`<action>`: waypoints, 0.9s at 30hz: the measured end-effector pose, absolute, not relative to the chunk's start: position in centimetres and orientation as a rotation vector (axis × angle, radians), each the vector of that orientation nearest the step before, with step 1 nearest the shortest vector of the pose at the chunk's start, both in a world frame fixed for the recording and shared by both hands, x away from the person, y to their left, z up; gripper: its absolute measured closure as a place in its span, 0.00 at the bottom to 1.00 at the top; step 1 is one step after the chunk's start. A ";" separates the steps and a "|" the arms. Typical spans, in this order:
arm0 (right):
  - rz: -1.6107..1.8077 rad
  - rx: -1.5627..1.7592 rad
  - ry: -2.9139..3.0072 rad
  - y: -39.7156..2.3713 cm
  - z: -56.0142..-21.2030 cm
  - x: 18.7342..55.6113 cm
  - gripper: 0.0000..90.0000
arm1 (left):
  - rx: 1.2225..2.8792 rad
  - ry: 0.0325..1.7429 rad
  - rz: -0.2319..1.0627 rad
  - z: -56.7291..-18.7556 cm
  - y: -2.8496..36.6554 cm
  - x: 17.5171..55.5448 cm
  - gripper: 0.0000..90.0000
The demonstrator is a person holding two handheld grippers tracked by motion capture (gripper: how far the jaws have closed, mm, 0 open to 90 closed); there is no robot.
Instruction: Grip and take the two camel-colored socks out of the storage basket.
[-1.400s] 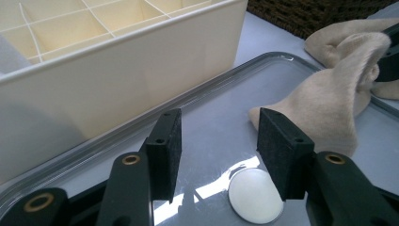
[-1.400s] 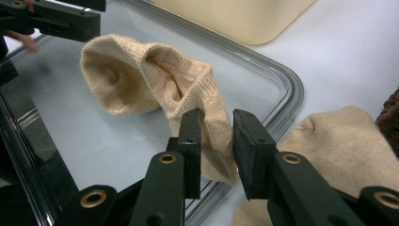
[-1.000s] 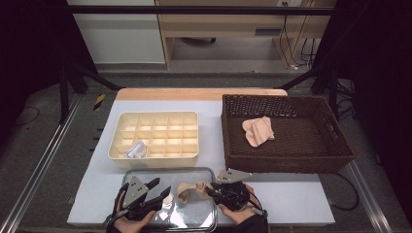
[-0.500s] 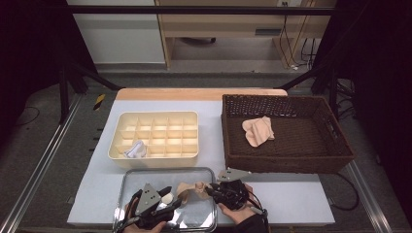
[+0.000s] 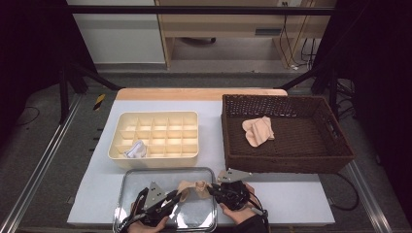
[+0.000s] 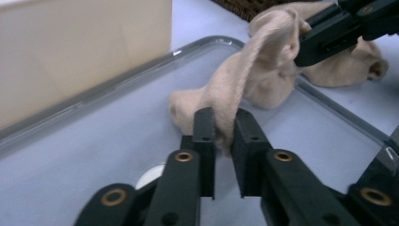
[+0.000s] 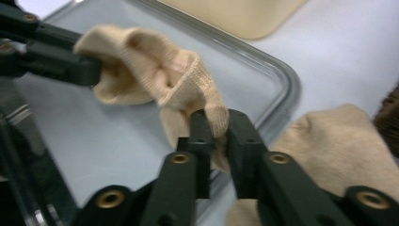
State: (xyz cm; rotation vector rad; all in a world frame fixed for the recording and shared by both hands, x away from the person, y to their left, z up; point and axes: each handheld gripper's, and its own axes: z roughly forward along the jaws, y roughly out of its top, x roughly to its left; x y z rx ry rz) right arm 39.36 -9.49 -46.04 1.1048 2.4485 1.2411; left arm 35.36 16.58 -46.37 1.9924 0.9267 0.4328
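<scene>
Sock: beige knit sock (image 5: 193, 188), soft, ribbed, bunched into folds; held over the right half of the clear tray, stretched between both grippers.
Left gripper: left gripper (image 6: 225, 126), black jaws with brass-coloured pins; jaws have just been closing and now pinch one end of the sock, fabric squeezed between the pads.
Right gripper: right gripper (image 7: 215, 123), same build; jaws have just been closing and now clamp the sock's ribbed cuff edge.
Tray: clear tray (image 5: 130, 178), transparent plastic, rounded corners, raised rim, glossy floor; sits at the table's near edge.
Second sock: second beige sock (image 7: 337, 141), same knit, lying on the table just outside the tray's right rim, close to the right gripper.
Organizer: cream plastic organizer (image 5: 154, 158), gridded into small square cells, directly behind the tray; a small white crumpled item (image 5: 135, 150) lies in a front-left cell.
Basket: dark brown wicker basket (image 5: 286, 162), rectangular, woven walls, to the right of the organizer; a folded beige cloth (image 5: 258, 130) lies inside.
Surface: table (image 5: 291, 199) with a pale blue-grey matte top and a wooden strip along the far edge.
Room: dim, dark frame posts, pale cabinet beyond the table.
View difference: the gripper views reveal knit ribbing and pad contact; the high view gives the layout.
</scene>
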 end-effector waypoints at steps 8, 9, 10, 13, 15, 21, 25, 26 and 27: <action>1.333 1.160 2.478 -9.9 -45.4 39.2 0.99 | 1.968 0.936 0.416 -44.9 17.4 35.2 0.89; 1.322 1.170 2.480 -9.9 -45.5 39.4 0.99 | 1.976 0.959 0.437 -44.9 17.4 35.7 0.85; 1.301 1.191 2.480 -9.9 -45.6 39.6 0.99 | 1.976 0.959 0.437 -44.9 17.4 35.7 0.79; 1.236 1.231 2.476 -9.8 -46.1 40.0 0.98 | 1.973 1.005 0.511 -45.7 17.5 36.9 0.66; 1.183 1.230 2.459 -9.6 -46.3 40.2 0.98 | 1.971 1.005 0.517 -46.1 17.7 37.3 0.65; 1.114 1.196 2.418 -9.4 -46.6 40.5 0.94 | 1.973 0.996 0.494 -46.4 17.6 37.6 0.71; 1.197 1.162 2.394 -9.5 -45.9 39.9 0.87 | 1.962 0.974 0.477 -46.4 17.7 37.5 0.91; 1.224 1.144 2.385 -9.6 -45.7 39.8 0.87 | 1.958 0.970 0.479 -46.3 17.7 37.4 0.93; 1.224 1.144 2.385 -9.6 -45.7 39.8 0.87 | 1.958 0.970 0.479 -46.3 17.7 37.4 0.94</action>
